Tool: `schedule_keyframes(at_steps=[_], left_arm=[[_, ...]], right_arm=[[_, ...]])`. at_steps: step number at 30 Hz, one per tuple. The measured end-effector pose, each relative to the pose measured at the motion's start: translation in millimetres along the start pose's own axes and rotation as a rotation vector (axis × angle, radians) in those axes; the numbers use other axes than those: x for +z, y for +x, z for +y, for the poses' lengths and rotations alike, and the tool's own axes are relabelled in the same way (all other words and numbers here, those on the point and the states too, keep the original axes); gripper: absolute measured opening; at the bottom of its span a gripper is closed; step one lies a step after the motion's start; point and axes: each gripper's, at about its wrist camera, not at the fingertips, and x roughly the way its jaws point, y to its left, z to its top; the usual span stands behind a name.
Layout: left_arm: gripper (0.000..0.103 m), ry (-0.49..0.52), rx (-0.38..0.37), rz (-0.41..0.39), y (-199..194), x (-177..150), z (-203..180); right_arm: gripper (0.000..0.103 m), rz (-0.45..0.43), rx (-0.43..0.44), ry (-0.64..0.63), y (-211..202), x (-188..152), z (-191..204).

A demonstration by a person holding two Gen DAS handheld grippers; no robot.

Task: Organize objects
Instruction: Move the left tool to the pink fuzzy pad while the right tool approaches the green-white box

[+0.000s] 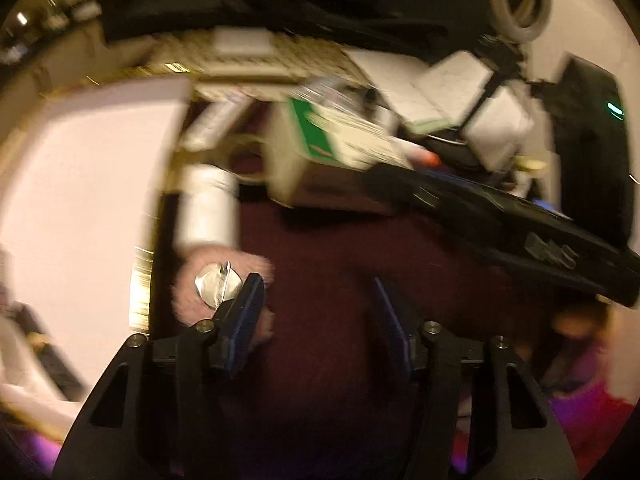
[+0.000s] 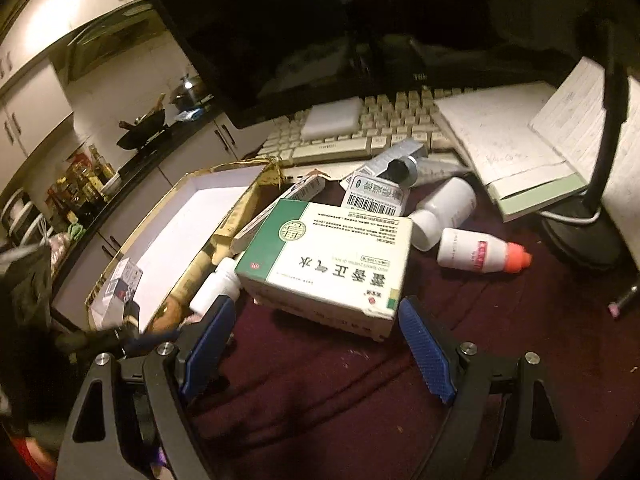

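A green and white medicine box lies on the dark red cloth, right in front of my open right gripper, whose blue pads stand near its two front corners without touching. White bottles lie around it: one at its left, one behind, one with an orange cap to the right. A white-lined gold tray lies to the left with a small box in it. My left gripper is open and empty over the cloth; the view is blurred, with the box and a white bottle ahead.
A keyboard and dark monitor stand behind the pile. Papers and a notebook lie at the right, next to a black lamp base. A small pink-tipped stick lies at the far right.
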Motion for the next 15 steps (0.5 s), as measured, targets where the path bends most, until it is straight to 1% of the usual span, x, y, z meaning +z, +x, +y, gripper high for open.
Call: schedule_keyframes(at_steps=[1, 2, 4, 6, 7, 8, 10, 12, 15], left_arm=[[0.056, -0.005, -0.038, 0.014, 3.0, -1.9, -1.0], [0.056, -0.004, -0.053, 0.017, 4.0, -4.2, -2.0], [0.056, 0.005, -0.054, -0.014, -2.8, -7.5, -4.7], [0.056, 0.009, -0.061, -0.061, -18.8, -8.8, -5.0], [0.056, 0.013, -0.044, -0.088, -28.3, -9.4, -4.3], [0.056, 0.019, 0.01, -0.113, -37.0, -9.5, -3.9], [0.056, 0.019, 0.077, -0.12, -42.3, -7.9, -1.0], [0.056, -0.002, 0.114, -0.102, -39.8, -6.9, 5.0], [0.056, -0.039, 0.172, -0.055, -25.3, -8.3, 13.7]], right_arm=[[0.084, 0.004, 0.003, 0.012, 3.8, 3.0, 0.8], [0.084, 0.004, -0.001, 0.016, 5.0, 4.1, 2.4], [0.084, 0.007, -0.022, 0.019, 9.0, 7.9, 5.5], [0.084, 0.004, -0.049, 0.01, 10.9, 11.8, 10.0], [0.084, -0.001, -0.065, 0.001, 10.6, 12.9, 11.9], [0.084, -0.011, -0.081, -0.01, 9.5, 14.8, 14.7], [0.085, -0.033, -0.108, -0.034, 6.9, 19.1, 20.8], [0.087, -0.048, -0.126, -0.06, 6.8, 23.1, 28.0], [0.088, -0.051, -0.147, -0.106, 14.1, 27.3, 43.3]])
